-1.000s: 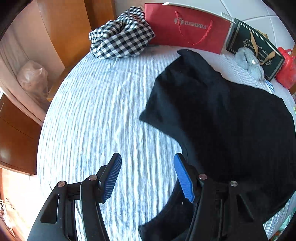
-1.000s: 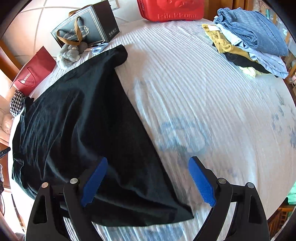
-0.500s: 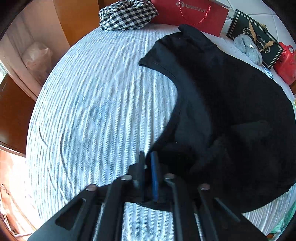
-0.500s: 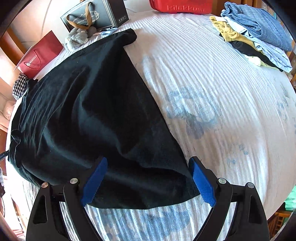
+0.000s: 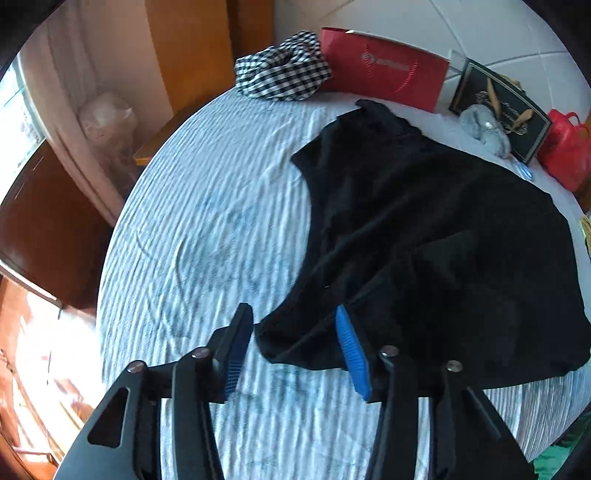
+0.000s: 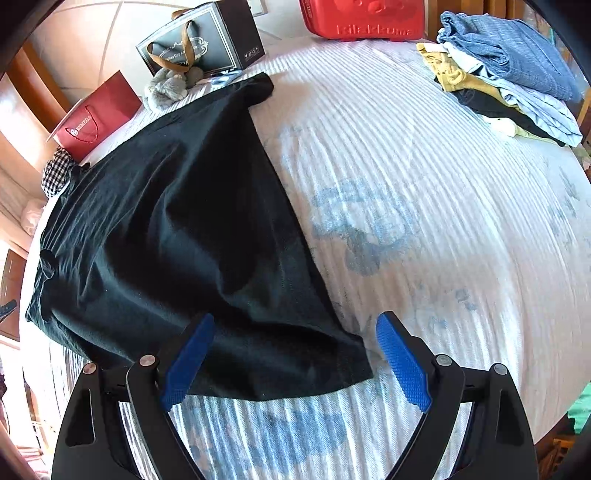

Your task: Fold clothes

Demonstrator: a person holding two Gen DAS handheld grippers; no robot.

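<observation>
left hand-held gripper: jaws spread, nothing clamped; a bunched sleeve/corner of the black T-shirt is seen lying between the blue pads.
right hand-held gripper: jaws wide apart, nothing held; the shirt's near hem corner is seen just ahead, between the fingers.
task item: black T-shirt is spread on the bed, ahead of and to the left of the right gripper; partly doubled over, edges not squared. Stage of the fold cannot be settled from this.
other clothes: a folded stack is seen far ahead-right of the right gripper; a checked garment is crumpled far ahead of the left gripper.
risk 1: bedsheet ridges could be pinched together with the thin cloth if the jaws are closed too low.
risk 2: only one layer might be caught at the bunched corner, so the fold would skew.
risk 3: uneven pull between the two sides, so the hem would be dragged askew.
containers: red paper bag, dark gift bag, red case; contents not visible. A grey plush toy is leaned against the gift bag, outside it.
</observation>
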